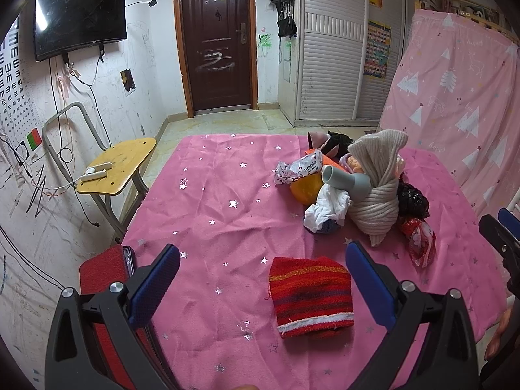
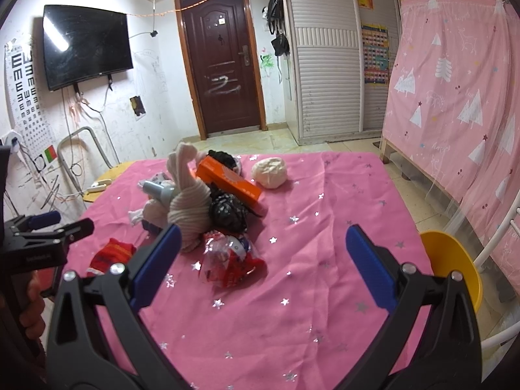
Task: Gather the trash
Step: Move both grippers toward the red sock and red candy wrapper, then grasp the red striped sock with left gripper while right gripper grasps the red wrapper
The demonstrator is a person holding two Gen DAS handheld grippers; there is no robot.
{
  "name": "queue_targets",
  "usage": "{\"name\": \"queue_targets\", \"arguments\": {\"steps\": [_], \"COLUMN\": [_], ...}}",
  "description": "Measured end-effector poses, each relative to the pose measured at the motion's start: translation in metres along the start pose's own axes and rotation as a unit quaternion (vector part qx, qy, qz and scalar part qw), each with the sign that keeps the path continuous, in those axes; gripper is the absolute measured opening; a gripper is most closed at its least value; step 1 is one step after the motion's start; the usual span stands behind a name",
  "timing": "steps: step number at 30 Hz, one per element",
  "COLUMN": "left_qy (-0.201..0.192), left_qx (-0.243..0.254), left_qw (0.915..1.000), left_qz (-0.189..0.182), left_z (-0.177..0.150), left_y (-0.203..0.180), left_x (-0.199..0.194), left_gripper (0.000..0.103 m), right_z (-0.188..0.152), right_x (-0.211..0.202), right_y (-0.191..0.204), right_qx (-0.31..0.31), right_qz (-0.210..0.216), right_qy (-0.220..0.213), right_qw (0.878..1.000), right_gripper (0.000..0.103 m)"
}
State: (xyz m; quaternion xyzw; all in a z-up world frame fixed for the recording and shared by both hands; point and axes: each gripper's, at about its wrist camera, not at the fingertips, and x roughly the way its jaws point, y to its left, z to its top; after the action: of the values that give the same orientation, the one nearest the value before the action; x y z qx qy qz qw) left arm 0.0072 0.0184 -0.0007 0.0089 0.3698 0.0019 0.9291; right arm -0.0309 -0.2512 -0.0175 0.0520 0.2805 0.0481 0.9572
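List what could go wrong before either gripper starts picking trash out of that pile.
1. The crinkled red wrapper lies against the beige knit bundle; a grab may snag clothing.
2. The grey funnel-shaped piece rests loosely on the heap and could roll off.
3. The loose pink cloth may bunch up.

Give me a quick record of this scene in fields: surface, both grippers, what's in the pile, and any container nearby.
surface: table under a pink star-print cloth
left gripper: open, empty, red striped sock lying between its fingers
right gripper: open, empty
pile: beige knit garment, orange box, grey tube, black bag, red-and-clear wrapper
apart from pile: cream ball
container: yellow bin beside the table's right edge
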Motion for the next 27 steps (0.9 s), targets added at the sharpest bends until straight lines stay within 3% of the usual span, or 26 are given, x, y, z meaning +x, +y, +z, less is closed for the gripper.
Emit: {"name": "queue_targets", "arguments": {"steps": [20,27], "left_qy": [0.013,0.049], "left_qx": [0.002,-0.002], "left_qw": [0.9999,0.9988], "left_qz": [0.003,-0.007], "left_z": [0.001,-0.002], "left_y": [-0.002,0.000], "left_x": [0.012,0.033], "left_gripper": [0.094,0.094], "right_z": [-0.004,-0.003], "right_x": [0.009,0.029], "right_y": [0.005,0.012], "right_qx": [-0.004,-0.011], "right_qz": [0.009,0.043], "right_qy": [0.012,0.045], "right_qw": [1.000,0.998], "right_gripper": [0.097,0.097]}}
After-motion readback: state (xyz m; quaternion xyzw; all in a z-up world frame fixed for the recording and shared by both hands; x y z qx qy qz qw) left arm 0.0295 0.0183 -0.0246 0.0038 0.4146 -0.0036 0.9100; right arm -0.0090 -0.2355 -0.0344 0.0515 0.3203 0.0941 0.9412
